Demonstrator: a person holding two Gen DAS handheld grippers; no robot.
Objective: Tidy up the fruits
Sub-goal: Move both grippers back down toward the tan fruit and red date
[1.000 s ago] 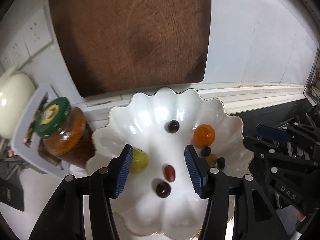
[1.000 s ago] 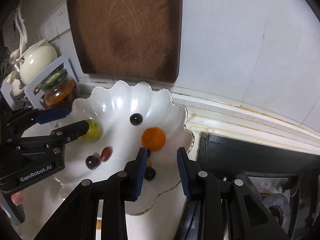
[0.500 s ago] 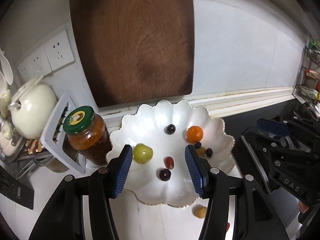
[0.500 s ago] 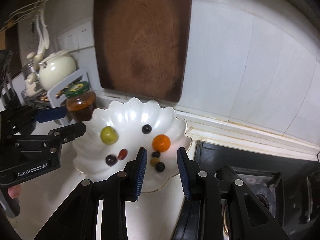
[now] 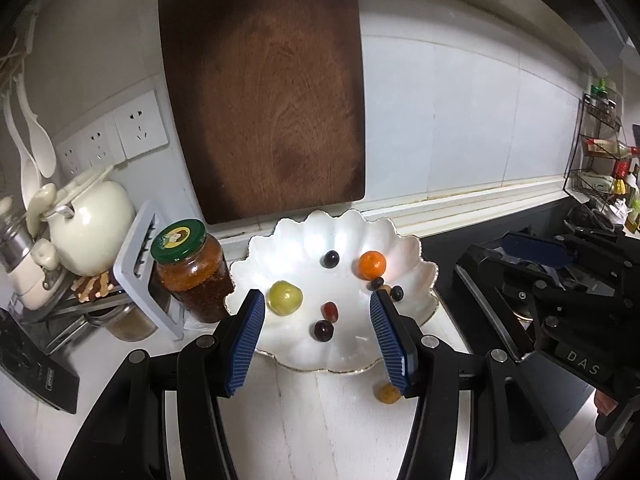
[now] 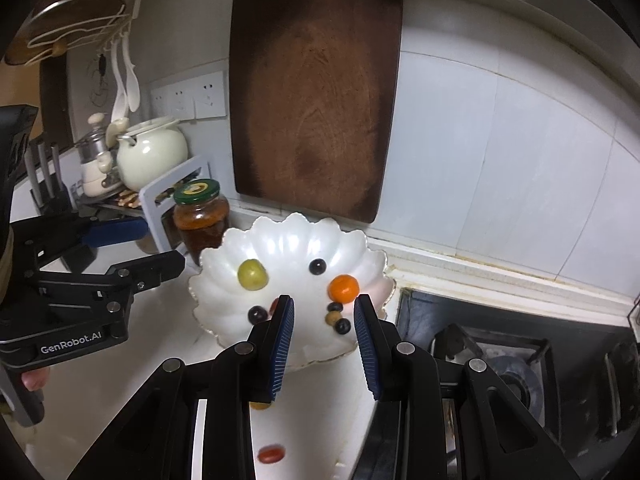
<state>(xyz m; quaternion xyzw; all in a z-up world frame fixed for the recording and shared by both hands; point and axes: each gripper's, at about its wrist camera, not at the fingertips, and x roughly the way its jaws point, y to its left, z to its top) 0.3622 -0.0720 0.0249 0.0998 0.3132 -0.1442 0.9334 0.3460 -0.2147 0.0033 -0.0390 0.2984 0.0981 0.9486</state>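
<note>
while both grippers hover empty above the counter, the scalloped, glossy white dish holds the fruit: a round orange, a smooth green one, an oval red one and small dark grapes. left gripper — ribbed blue pads well apart; right gripper — narrower gap, nothing between. a small tan fruit lies on the counter, just outside the rim.

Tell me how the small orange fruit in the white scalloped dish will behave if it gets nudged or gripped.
The orange fruit looks round and smooth, so a nudge would probably roll it down the glossy dish toward the dark grapes beside it. It seems light. Its skin looks soft, so a gentle squeeze is likely safer.
</note>
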